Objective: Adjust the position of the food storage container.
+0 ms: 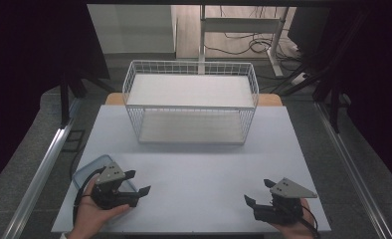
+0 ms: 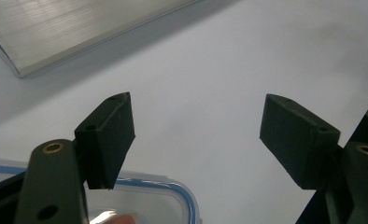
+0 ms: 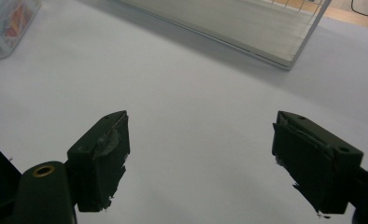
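My left gripper [image 1: 137, 182] is held over the table's front left, jaws wide apart with nothing between them [image 2: 198, 140]. Just under and behind it lies a clear plastic box with a blue-rimmed lid [image 1: 87, 169], whose corner [image 2: 173, 198] sits below the left jaw. My right gripper [image 1: 259, 193] hovers at the front right, also open and empty [image 3: 201, 158]. A white wire two-tier shelf basket [image 1: 191, 102] stands at the back middle of the table; its lower shelf edge [image 2: 56, 37] [image 3: 247, 28] appears ahead of each gripper.
The pale table top [image 1: 199, 169] stretches between the grippers and the wire shelf. The clear box [image 3: 7, 23] with colourful contents is at the far left in the right gripper view. Beyond the table are metal rails, a white desk frame and floor cables.
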Available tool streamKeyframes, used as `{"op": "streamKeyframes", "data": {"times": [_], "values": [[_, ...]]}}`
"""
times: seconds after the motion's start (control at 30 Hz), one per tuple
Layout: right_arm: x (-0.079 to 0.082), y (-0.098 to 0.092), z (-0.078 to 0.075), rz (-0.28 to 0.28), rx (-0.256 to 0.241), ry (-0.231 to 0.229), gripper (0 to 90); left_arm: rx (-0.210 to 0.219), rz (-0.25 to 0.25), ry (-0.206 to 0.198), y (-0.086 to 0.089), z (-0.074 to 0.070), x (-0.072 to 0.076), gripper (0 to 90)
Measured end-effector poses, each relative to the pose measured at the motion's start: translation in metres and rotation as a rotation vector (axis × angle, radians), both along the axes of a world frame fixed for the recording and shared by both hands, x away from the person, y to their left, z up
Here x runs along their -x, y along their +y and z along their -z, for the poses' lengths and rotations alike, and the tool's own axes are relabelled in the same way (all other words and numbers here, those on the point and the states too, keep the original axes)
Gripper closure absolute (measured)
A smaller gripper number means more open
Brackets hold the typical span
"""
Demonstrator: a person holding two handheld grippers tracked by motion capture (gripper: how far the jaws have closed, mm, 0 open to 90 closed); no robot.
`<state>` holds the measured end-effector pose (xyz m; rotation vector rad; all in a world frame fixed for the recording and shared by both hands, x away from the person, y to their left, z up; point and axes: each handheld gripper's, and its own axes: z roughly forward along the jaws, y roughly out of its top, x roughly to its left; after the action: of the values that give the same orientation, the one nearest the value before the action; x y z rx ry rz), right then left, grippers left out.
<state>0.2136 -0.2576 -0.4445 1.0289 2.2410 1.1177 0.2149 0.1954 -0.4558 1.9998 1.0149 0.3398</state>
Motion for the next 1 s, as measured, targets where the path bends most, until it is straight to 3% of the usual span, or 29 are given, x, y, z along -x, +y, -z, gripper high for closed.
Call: {"op": "streamKeyframes", "data": {"times": [0.2, 0.27, 0.4, 0.6, 0.73, 0.8, 1.0], "values": [[0.001, -0.001, 0.000, 0.017, 0.009, 0.002, 21.0, 0.002, 0.008, 0.002, 0.000, -0.003, 0.000, 25.5], [-0.001, 0.000, 0.004, 0.015, 0.016, 0.023, 21.1, 0.004, 0.030, 0.009, 0.000, -0.005, -0.001, 25.5], [0.000, 0.002, 0.006, 0.016, 0.024, 0.033, 21.0, 0.001, 0.044, -0.008, 0.000, -0.010, -0.002, 25.5], [-0.001, 0.003, 0.004, 0.013, 0.019, 0.036, 21.1, 0.018, 0.015, -0.021, 0.011, -0.022, -0.002, 25.8], [-0.002, 0.001, 0.007, 0.023, 0.014, 0.064, 20.9, 0.008, -0.013, -0.021, 0.024, -0.029, 0.001, 25.9], [-0.003, 0.000, 0.005, 0.031, -0.020, 0.087, 20.9, -0.001, -0.026, -0.022, 0.031, -0.031, 0.003, 26.0], [-0.004, -0.003, 0.005, 0.042, -0.026, 0.089, 21.0, -0.015, -0.053, -0.006, 0.052, -0.035, 0.009, 28.3]]}}
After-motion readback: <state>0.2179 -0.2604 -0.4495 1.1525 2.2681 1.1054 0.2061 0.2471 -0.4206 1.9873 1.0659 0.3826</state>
